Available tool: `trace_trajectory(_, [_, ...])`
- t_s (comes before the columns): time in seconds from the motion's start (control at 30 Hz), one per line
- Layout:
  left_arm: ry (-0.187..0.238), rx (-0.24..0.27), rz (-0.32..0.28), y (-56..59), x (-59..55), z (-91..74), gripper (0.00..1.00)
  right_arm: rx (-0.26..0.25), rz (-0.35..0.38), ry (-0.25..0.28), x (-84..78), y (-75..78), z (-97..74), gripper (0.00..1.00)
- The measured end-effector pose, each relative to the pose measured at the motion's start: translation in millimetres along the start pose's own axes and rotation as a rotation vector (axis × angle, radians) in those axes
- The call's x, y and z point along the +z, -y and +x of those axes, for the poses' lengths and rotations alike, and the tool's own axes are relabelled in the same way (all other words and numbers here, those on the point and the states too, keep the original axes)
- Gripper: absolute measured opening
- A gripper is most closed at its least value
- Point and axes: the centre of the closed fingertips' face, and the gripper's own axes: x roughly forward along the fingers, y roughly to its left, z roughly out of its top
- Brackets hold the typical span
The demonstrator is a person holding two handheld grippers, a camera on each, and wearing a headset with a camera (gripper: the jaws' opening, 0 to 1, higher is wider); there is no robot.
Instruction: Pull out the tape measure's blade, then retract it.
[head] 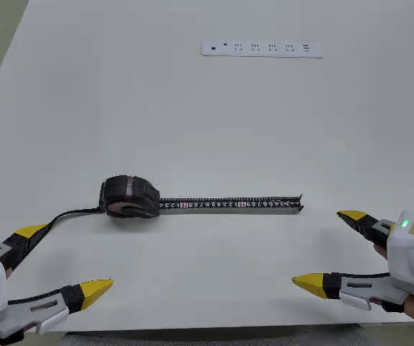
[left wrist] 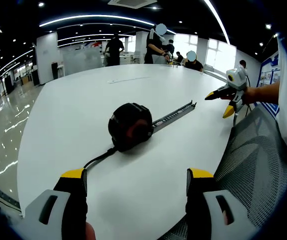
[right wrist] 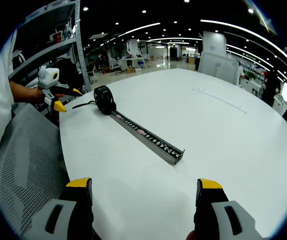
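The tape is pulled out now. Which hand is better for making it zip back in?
Probably left. The left tool, open, points at the tape measure's case, where the blade winds back in. The right tool, also open, sits by the blade's far end, away from the case.

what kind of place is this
Likely a big open-plan office or lab: a white worktable with a power strip, long ceiling strip lights, and other people standing beyond it.
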Motion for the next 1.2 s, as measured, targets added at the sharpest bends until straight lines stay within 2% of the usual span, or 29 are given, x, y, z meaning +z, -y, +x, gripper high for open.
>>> trace_trajectory(0.27, [-0.001, -0.005, -0.012, 1.9, -0.4, 0.8, 0.79, 0.0, 0.001, -0.005, -1.2, -1.0, -1.1, 0.85])
trace_trajectory(0.33, [0.001, 0.013, -0.003, -0.9, 1.0, 0.8, 0.79, -0.002, -0.004, 0.001, 1.3, -2.1, -1.5, 0.86])
trace_trajectory(0.4, [-0.002, 0.006, -0.029, 0.8, 2.2, 2.1, 0.79, 0.002, 0.005, 0.002, 1.1, -2.0, -0.9, 0.86])
trace_trajectory(0.5, [-0.001, 0.012, -0.017, 2.7, 5.8, 6.3, 0.8, -0.002, 0.009, 0.008, 2.0, -0.2, -0.9, 0.87])
trace_trajectory(0.57, [0.002, 0.035, -0.015, 1.1, 9.9, 9.9, 0.81, -0.004, 0.006, 0.01, 3.2, 0.2, -1.0, 0.87])
trace_trajectory(1.2, [0.022, 0.023, -0.074, 11.8, 37.3, 41.2, 0.81, -0.003, 0.002, 0.014, 7.7, 5.7, 0.7, 0.87])
